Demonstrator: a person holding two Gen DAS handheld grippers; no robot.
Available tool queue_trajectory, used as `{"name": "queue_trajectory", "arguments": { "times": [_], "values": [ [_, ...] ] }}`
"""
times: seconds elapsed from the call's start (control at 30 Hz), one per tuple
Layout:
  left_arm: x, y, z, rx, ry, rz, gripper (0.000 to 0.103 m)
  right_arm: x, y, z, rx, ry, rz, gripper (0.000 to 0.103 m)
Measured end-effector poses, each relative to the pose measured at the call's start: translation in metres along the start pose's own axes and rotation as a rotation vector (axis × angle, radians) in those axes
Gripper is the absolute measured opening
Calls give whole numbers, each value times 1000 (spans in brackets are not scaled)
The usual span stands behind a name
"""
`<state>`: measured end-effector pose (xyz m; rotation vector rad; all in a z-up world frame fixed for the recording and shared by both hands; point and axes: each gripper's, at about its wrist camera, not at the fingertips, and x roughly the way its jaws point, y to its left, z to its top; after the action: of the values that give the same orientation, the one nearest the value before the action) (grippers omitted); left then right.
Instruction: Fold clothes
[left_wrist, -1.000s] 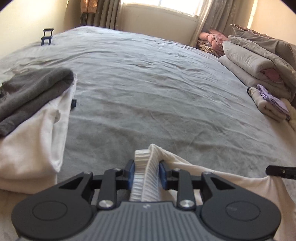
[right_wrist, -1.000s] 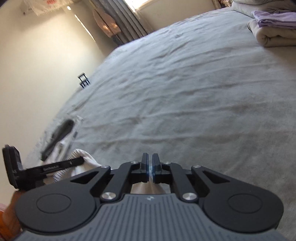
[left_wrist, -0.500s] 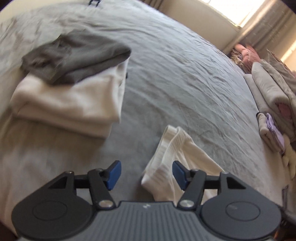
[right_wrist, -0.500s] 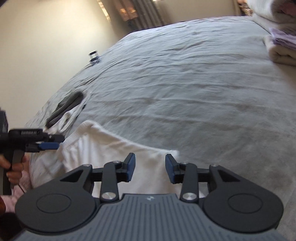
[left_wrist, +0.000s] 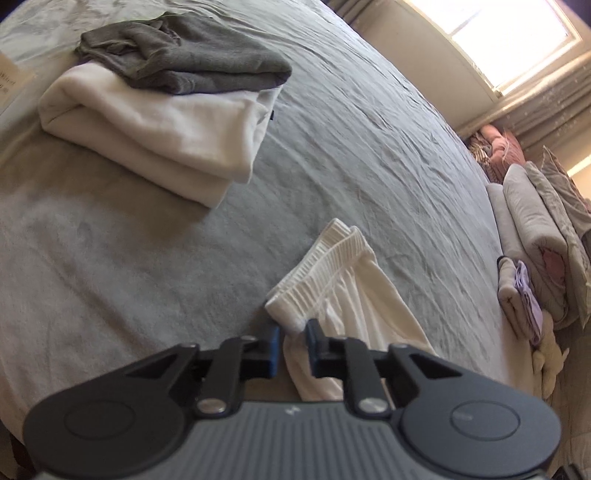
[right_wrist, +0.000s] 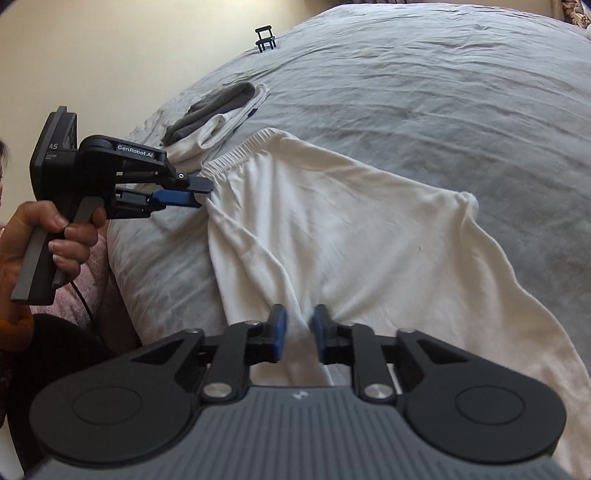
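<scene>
The white garment (right_wrist: 332, 236) runs off the right wrist view's lower right edge, its near end hidden under the right hand-held gripper (right_wrist: 298, 334). The small black object (right_wrist: 265, 38) on the bed (right_wrist: 443, 92) is too small to identify.

Ahead of our left gripper (left_wrist: 291, 345) lies the shorts' waistband (left_wrist: 321, 262), on the bed (left_wrist: 369, 147). Beyond it to the left sits a folded stack (left_wrist: 166, 122) (one garment on another). Far right, a bedding pile (left_wrist: 535, 236). Before our right gripper (right_wrist: 298, 334) the shorts (right_wrist: 332, 229) spread, the left gripper at their left edge.
</scene>
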<state>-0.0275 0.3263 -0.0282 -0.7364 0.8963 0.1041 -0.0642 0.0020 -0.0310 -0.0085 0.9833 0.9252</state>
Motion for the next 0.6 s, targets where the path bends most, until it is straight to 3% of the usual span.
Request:
{"name": "queue_trajectory", "arguments": {
  "times": [0.2, 0.37, 0.47, 0.6],
  "values": [
    [-6, -8, 2, 53, -51, -80, 7, -8, 3, -6, -22, -5, 5, 5],
    [-7, -13, 6, 105, -146, -175, 7, -20, 9, -9, -44, -48, 19, 4],
    [-1, -11, 10, 125, -151, -148, 7, -25, 15, -8, -57, -73, 74, 4],
    [13, 1, 14, 89, -47, -52, 7, -15, 22, -7, -64, -45, 96, 4]
  ]
}}
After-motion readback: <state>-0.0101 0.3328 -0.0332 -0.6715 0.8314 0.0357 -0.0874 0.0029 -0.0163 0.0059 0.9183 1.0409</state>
